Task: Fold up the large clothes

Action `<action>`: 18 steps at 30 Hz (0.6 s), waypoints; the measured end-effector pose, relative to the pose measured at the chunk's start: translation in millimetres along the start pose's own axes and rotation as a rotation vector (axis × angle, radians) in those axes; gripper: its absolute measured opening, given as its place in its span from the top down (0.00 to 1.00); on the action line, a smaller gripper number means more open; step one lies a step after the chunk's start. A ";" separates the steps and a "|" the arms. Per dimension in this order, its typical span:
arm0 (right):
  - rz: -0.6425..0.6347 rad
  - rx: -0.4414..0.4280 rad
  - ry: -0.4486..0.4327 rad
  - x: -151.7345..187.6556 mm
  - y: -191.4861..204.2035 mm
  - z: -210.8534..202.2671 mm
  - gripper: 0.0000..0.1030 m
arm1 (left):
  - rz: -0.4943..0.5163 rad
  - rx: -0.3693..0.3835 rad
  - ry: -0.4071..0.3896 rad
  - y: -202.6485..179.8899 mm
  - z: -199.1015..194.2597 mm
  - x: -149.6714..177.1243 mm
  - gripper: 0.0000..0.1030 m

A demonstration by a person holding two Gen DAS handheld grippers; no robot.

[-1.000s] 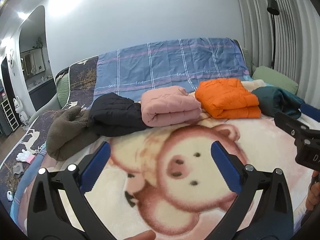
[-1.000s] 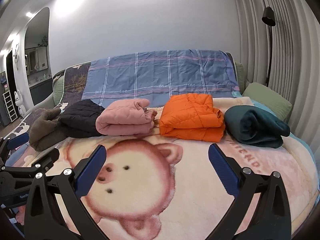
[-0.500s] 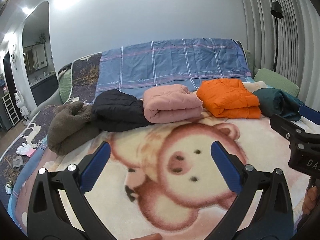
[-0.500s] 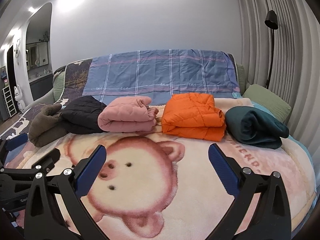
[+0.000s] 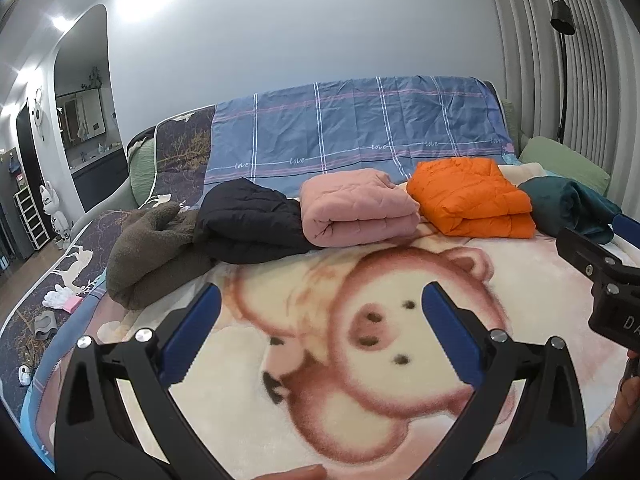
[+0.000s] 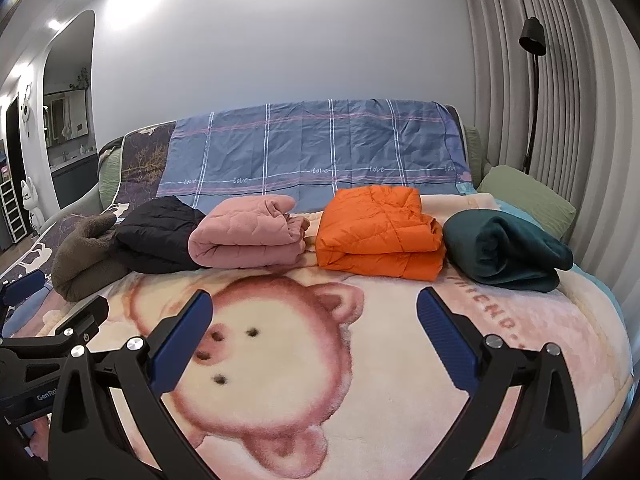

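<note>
Five folded garments are sitting in a row across the blanket, all near its far edge. Left to right it's going fleece bundle, quilted jacket, padded coat, puffer jacket, then rolled sweater. A checked sheet is hanging behind them, with a pillow lying behind the sweater.

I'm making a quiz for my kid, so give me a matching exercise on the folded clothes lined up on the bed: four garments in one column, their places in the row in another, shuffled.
Garments:
1. orange jacket
2. brown fleece
3. pink jacket
4. dark green garment

Places, seen from the right wrist camera:
A. far left end of the row
B. far right end, nearest the green pillow
C. directly right of the black jacket
D. between the pink and dark green ones

Pairs: 1-D, 2-A, 3-C, 4-B
</note>
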State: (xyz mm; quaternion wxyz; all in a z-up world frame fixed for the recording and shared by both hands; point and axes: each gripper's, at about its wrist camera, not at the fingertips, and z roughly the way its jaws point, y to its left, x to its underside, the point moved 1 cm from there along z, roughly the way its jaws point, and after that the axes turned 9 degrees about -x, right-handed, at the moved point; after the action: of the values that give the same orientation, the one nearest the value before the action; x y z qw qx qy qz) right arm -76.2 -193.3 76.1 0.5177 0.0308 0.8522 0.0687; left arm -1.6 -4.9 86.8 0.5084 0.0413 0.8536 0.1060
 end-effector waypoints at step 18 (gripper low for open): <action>0.026 -0.009 0.043 4.0 -5.5 12.1 0.01 | 0.007 -0.005 0.039 -1.7 9.7 3.7 0.02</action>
State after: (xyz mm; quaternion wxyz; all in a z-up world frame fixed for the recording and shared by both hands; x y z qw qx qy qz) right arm -67.2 -197.2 66.2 0.4983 0.0382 0.8625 0.0800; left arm 5.2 -4.6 78.7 0.4913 0.0407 0.8630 0.1108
